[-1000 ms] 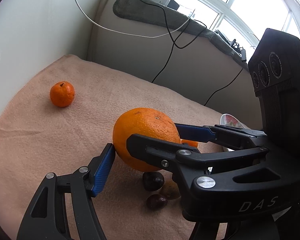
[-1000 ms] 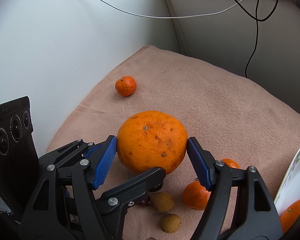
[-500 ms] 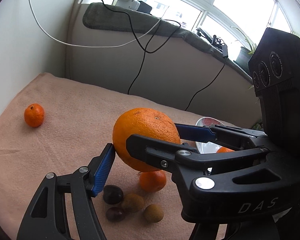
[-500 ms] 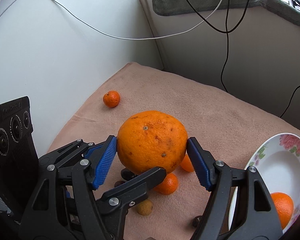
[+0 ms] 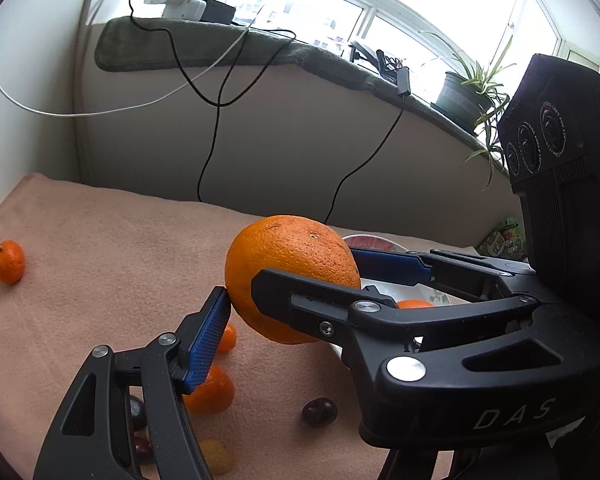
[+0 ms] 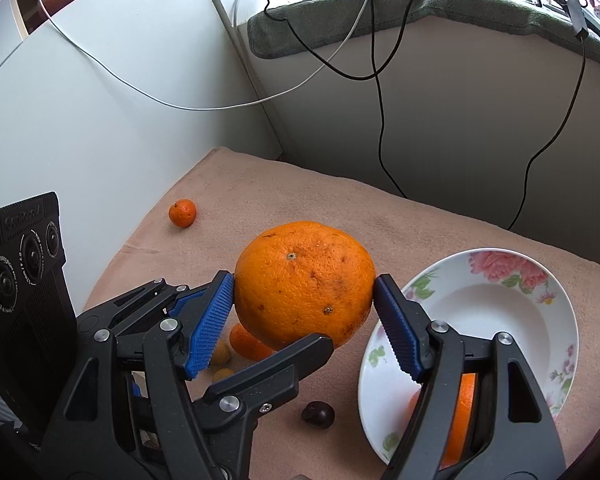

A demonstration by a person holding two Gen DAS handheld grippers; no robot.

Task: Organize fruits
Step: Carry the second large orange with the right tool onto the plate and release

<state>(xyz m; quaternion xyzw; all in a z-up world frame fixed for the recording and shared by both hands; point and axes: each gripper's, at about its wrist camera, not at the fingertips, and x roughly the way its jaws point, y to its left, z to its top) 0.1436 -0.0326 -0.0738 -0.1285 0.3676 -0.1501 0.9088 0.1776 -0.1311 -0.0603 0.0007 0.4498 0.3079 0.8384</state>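
Both grippers are shut on one large orange (image 6: 304,284), held in the air above the pink cloth; it also shows in the left wrist view (image 5: 292,276). My right gripper (image 6: 304,312) pinches it left and right. My left gripper (image 5: 288,292) pinches it too, one finger (image 6: 260,376) crossing below it. A white flowered bowl (image 6: 500,300) sits to the right with an orange (image 6: 460,408) in it. A small mandarin (image 6: 182,213) lies far left on the cloth.
Under the orange lie two mandarins (image 5: 214,392), dark cherries (image 6: 318,414) and small yellowish fruits (image 6: 222,354). White walls close the left and back. Cables (image 6: 380,120) hang from the sill, which carries a plant (image 5: 472,92).
Both grippers rose and swung right with the orange. The bowl has come into fuller view on the right, and the lone mandarin has slid to the left.
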